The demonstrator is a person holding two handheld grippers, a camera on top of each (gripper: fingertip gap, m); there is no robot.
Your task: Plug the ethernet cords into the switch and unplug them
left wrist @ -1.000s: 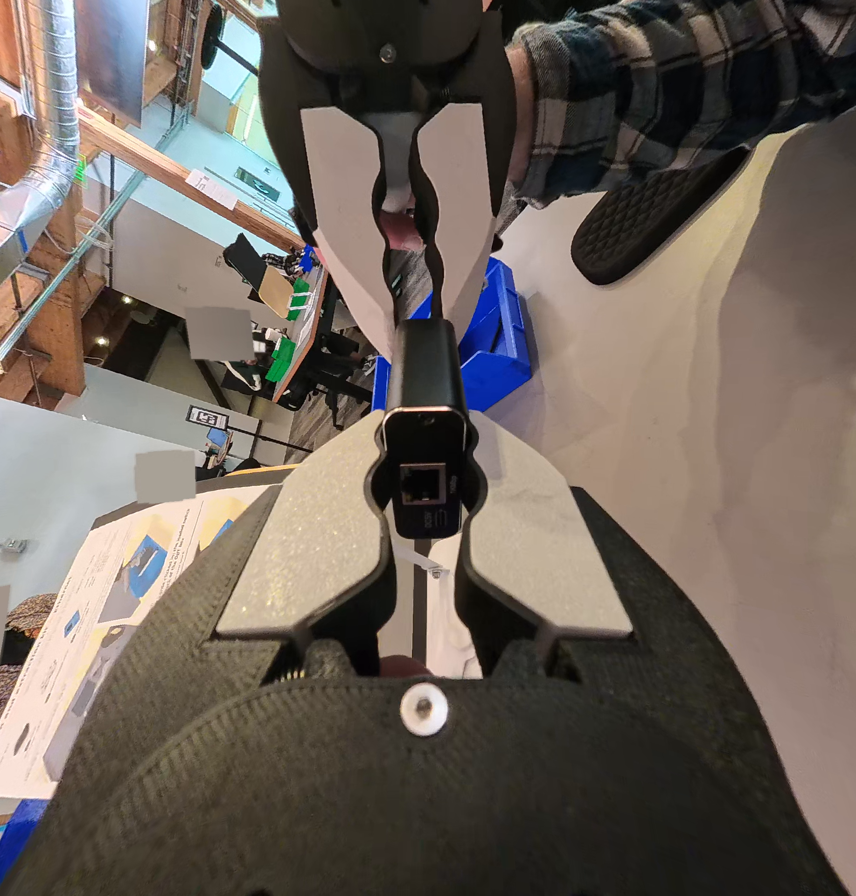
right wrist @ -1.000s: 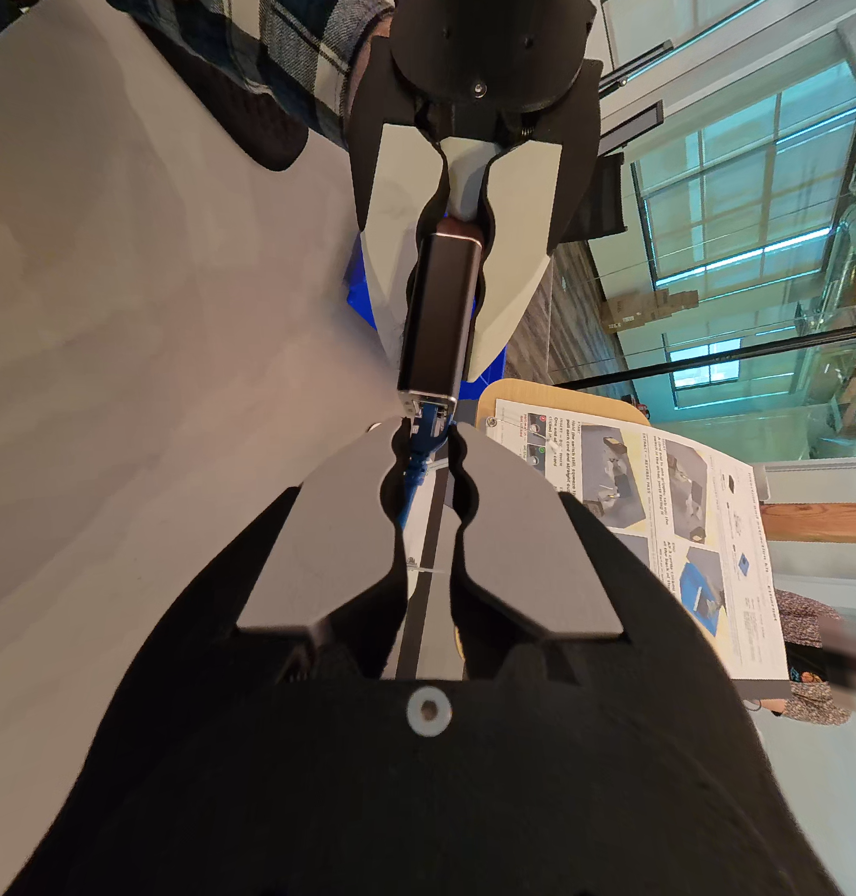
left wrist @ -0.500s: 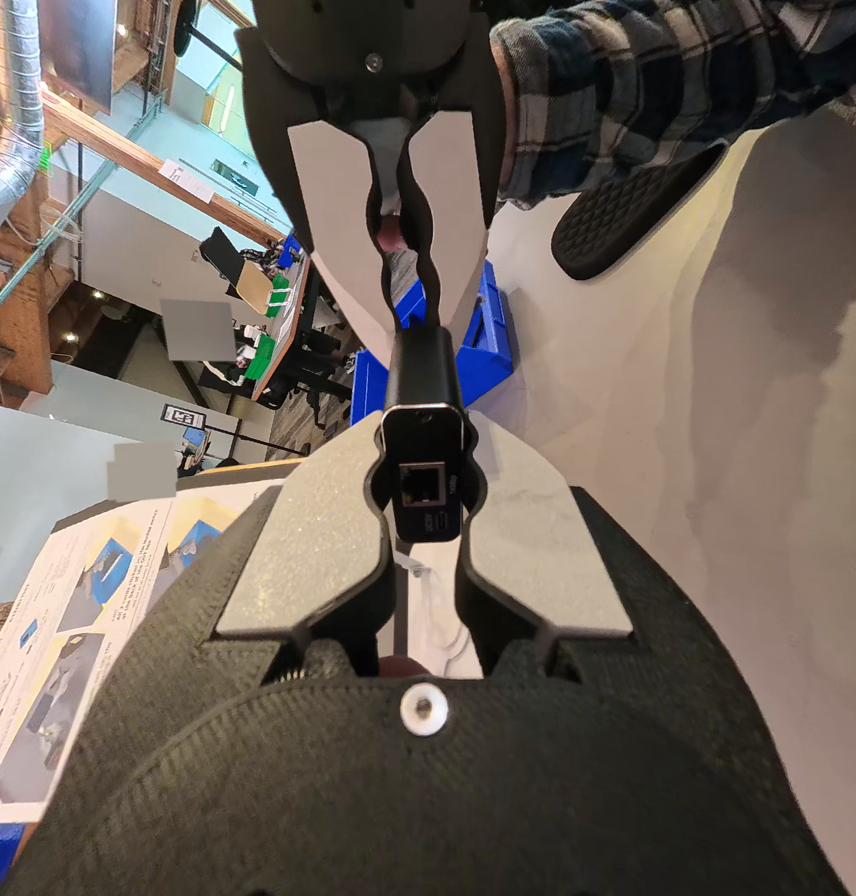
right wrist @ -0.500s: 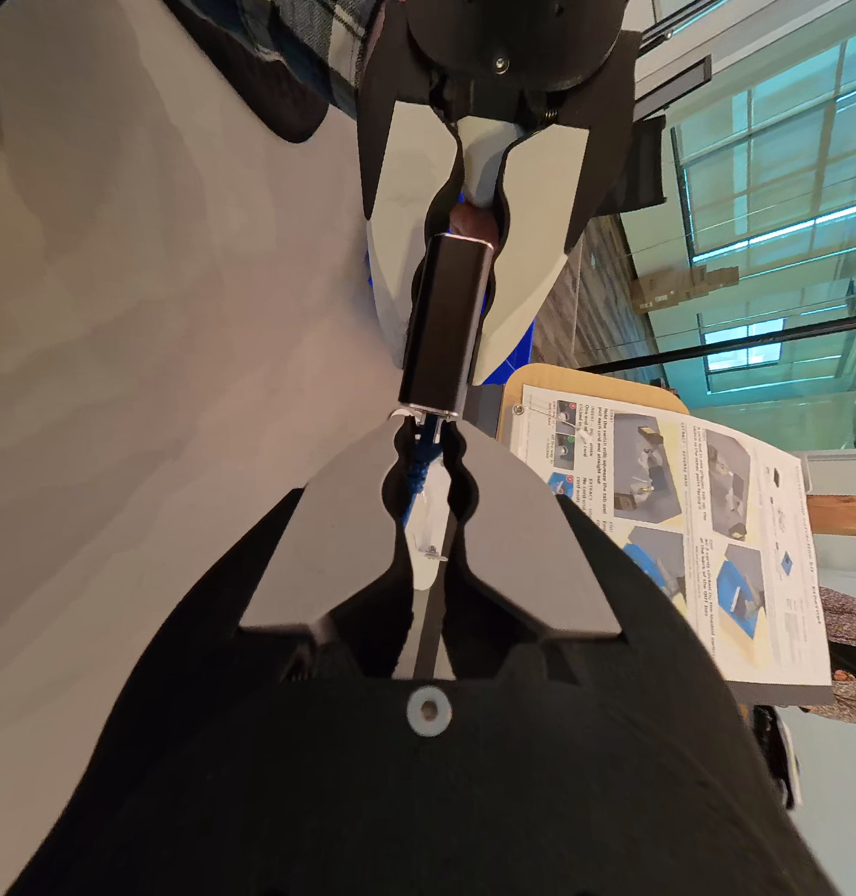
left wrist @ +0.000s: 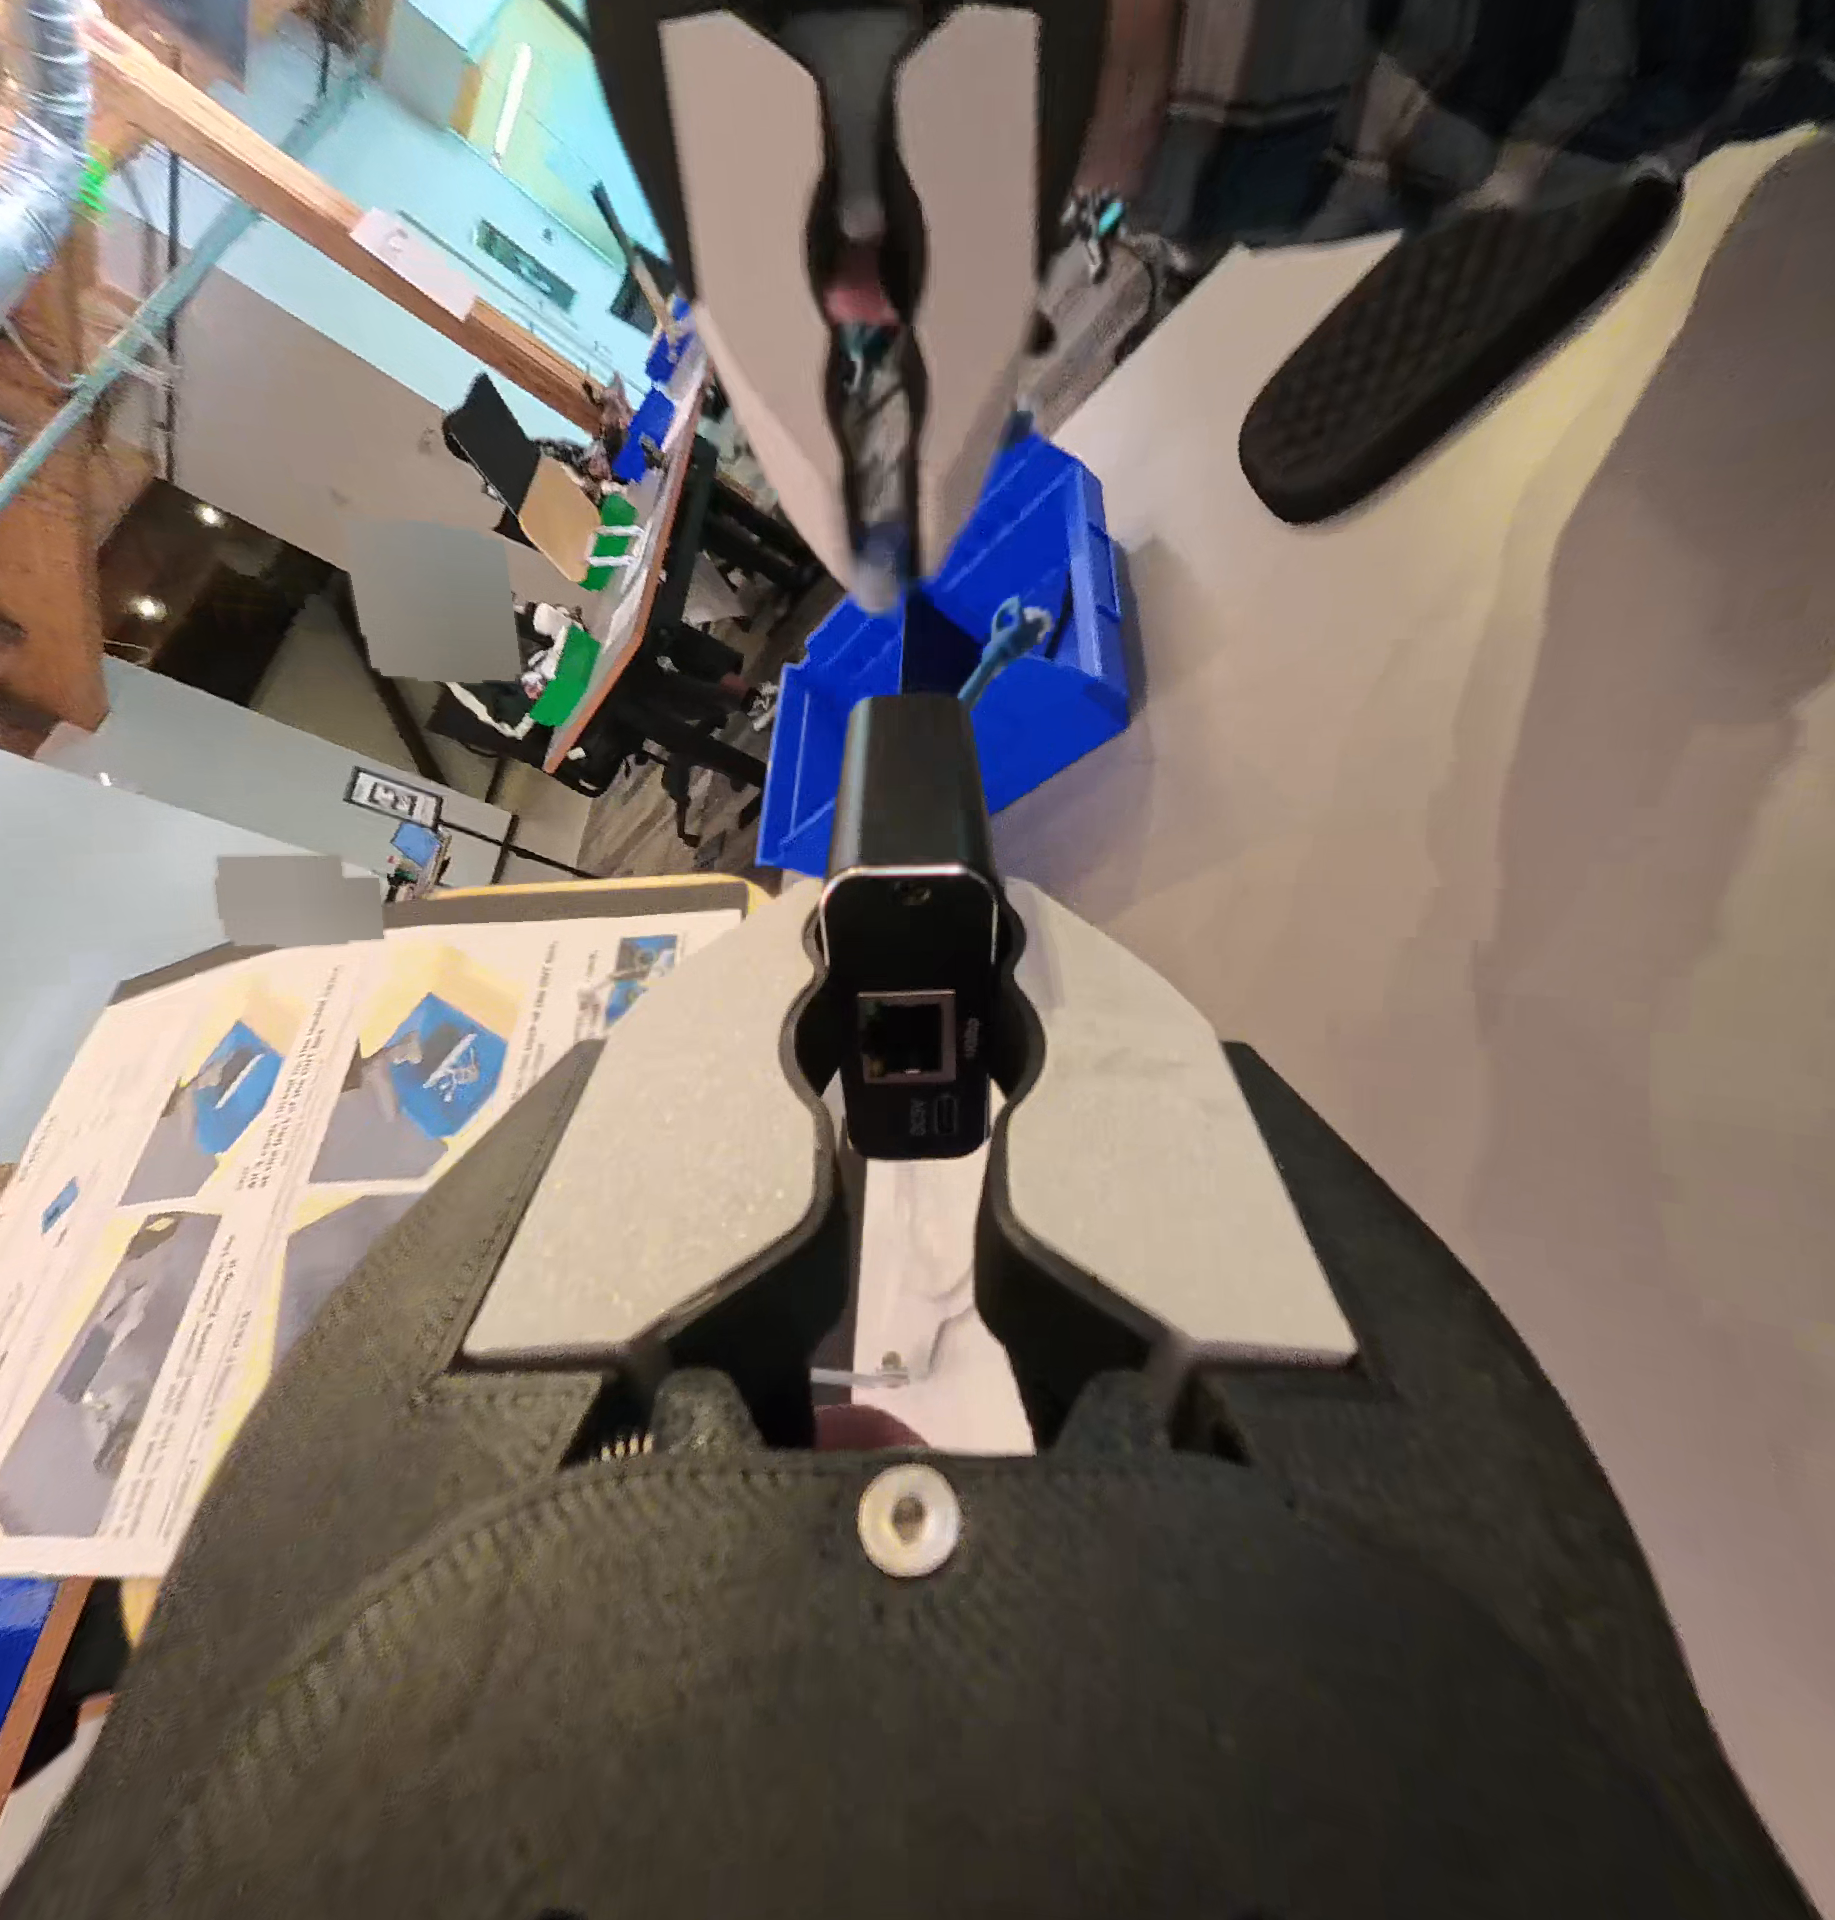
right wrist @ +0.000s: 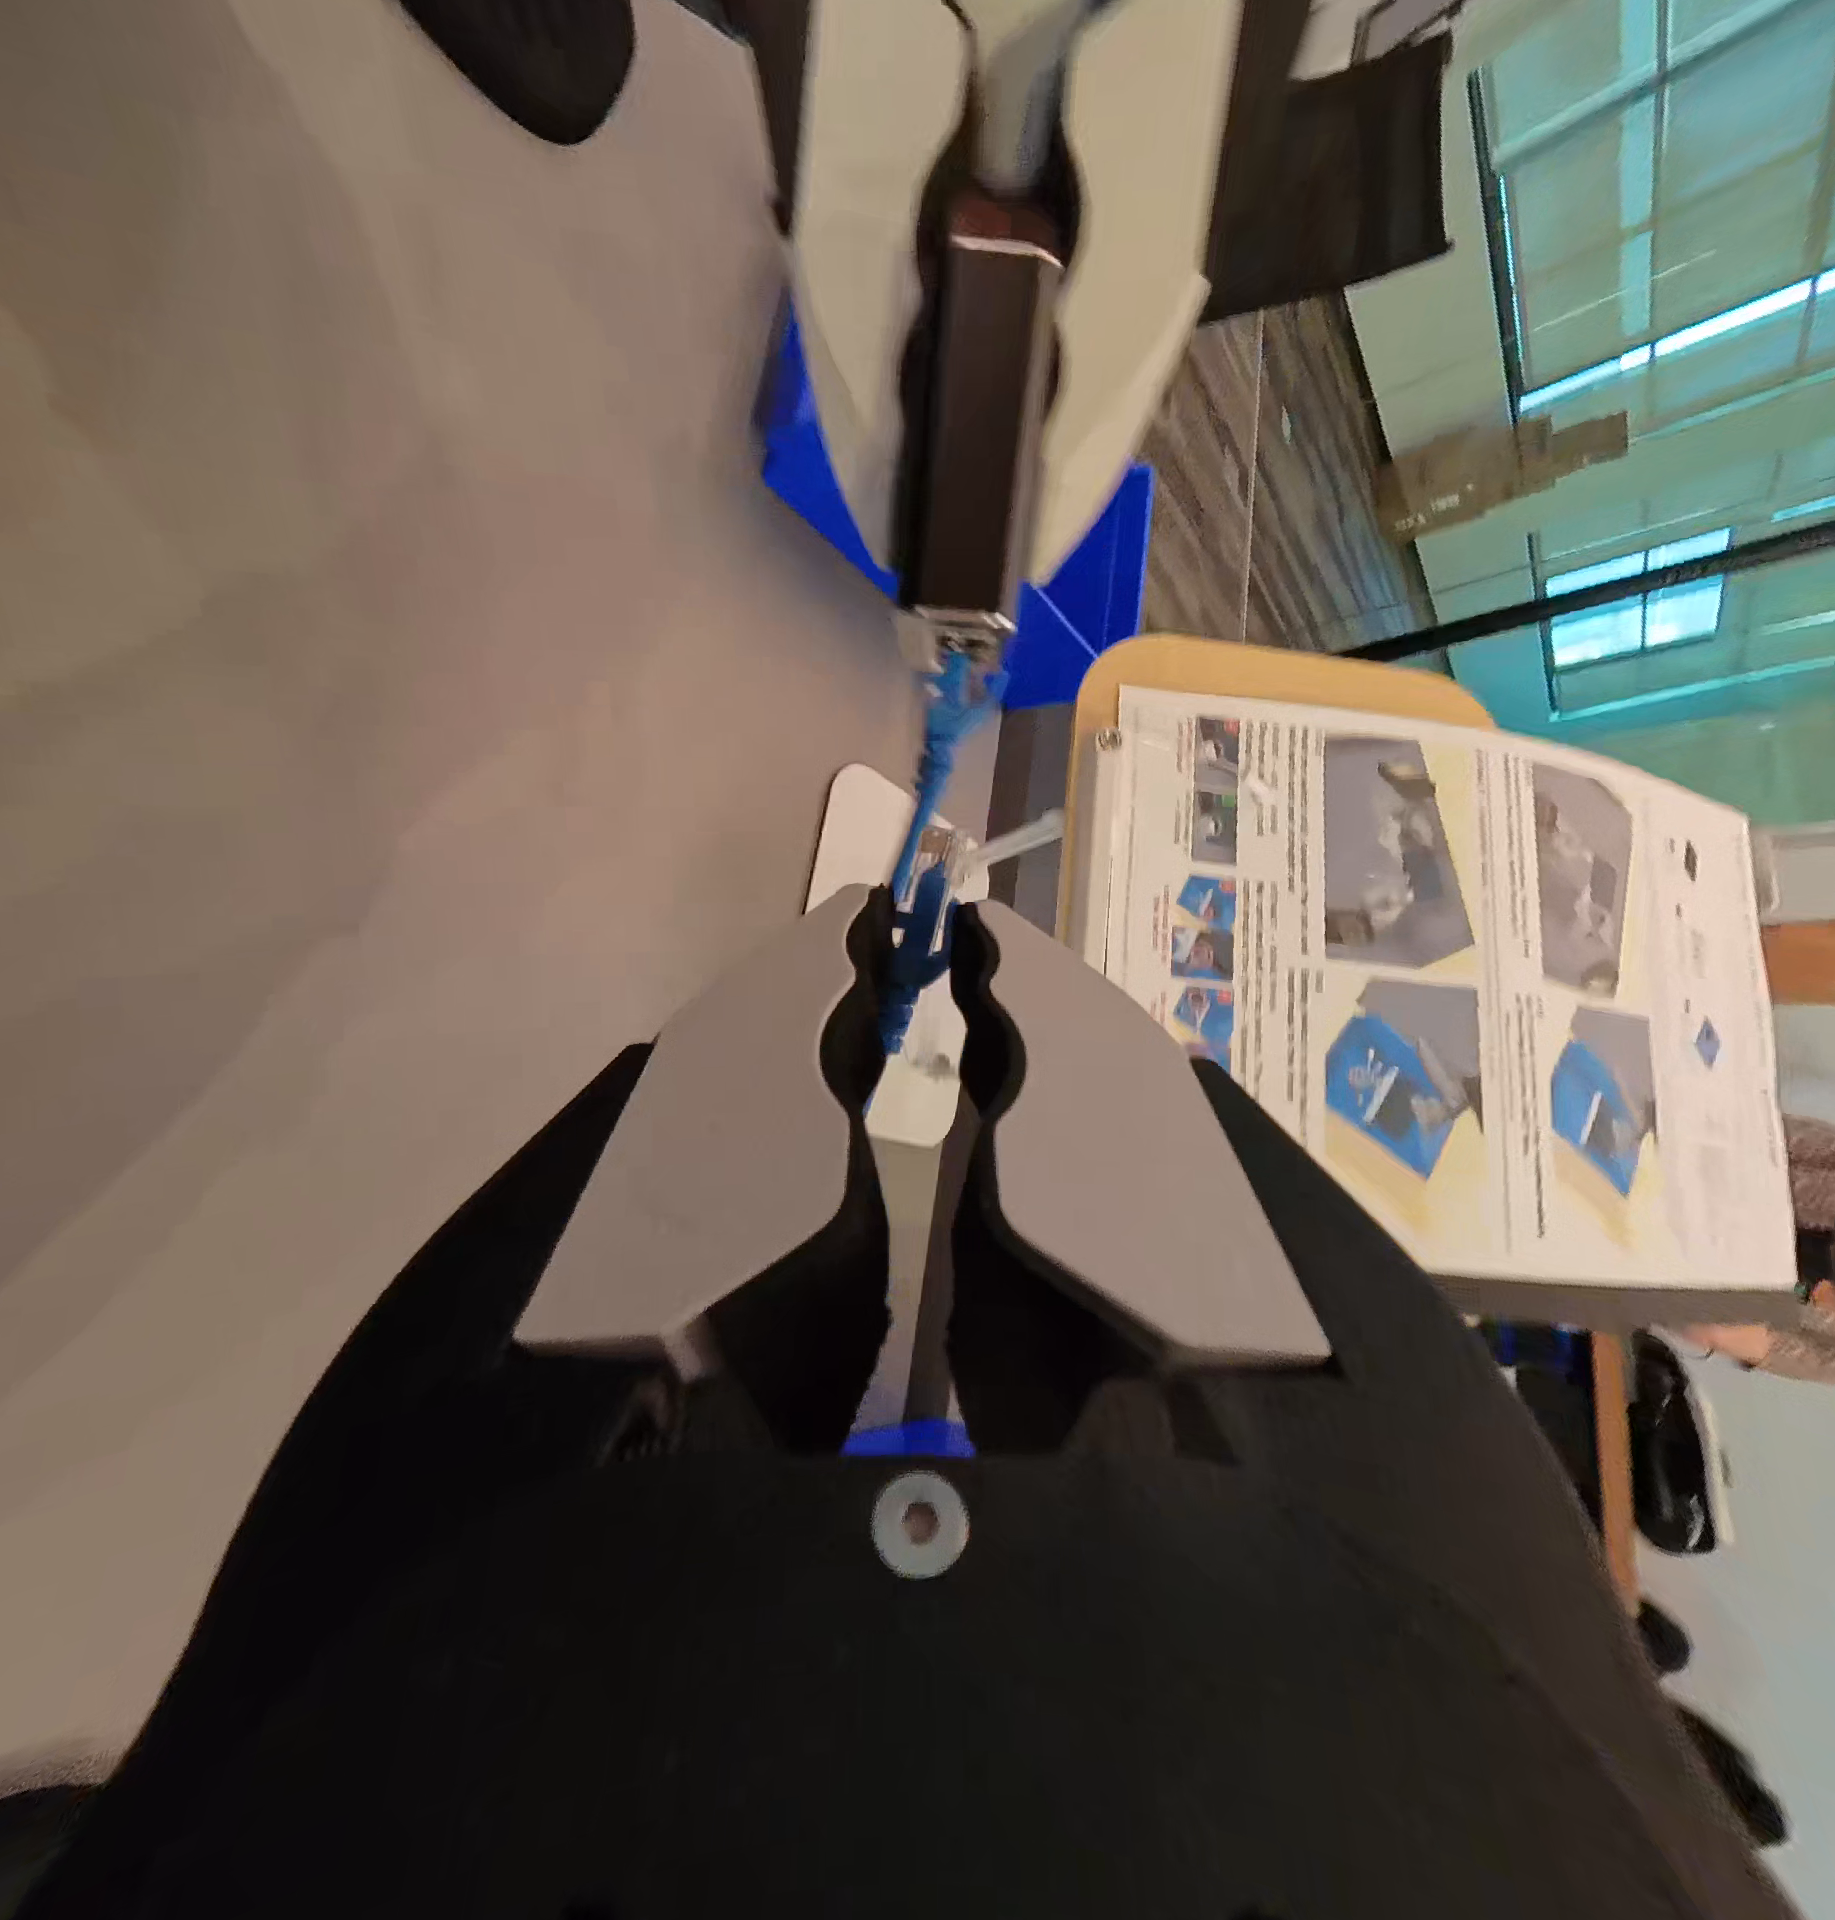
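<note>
a pale grey surface (left wrist: 1412,831) runs beneath both tools, in an open workspace with big windows behind. our left tool (left wrist: 913,1023) clamps the black switch (left wrist: 908,831) between its fingers, one empty port facing the camera. our right tool (right wrist: 913,925) grips a blue ethernet cord (right wrist: 918,935) just behind its clear plug (right wrist: 944,847), which sits free just ahead of the fingertips. beyond that, another blue plug (right wrist: 960,675) sits in the switch's far end. past the switch lie a blue bin (left wrist: 1027,644) and, to the side, an instruction sheet (right wrist: 1412,987).

we judge the risk is cord tension: with the cord short between tools, pulling apart could drag the switch askew in the left grip or snap the plug's latch tab. motion blur smears the far tool in both views, and whether the far plug is fully seated we cannot tell.
</note>
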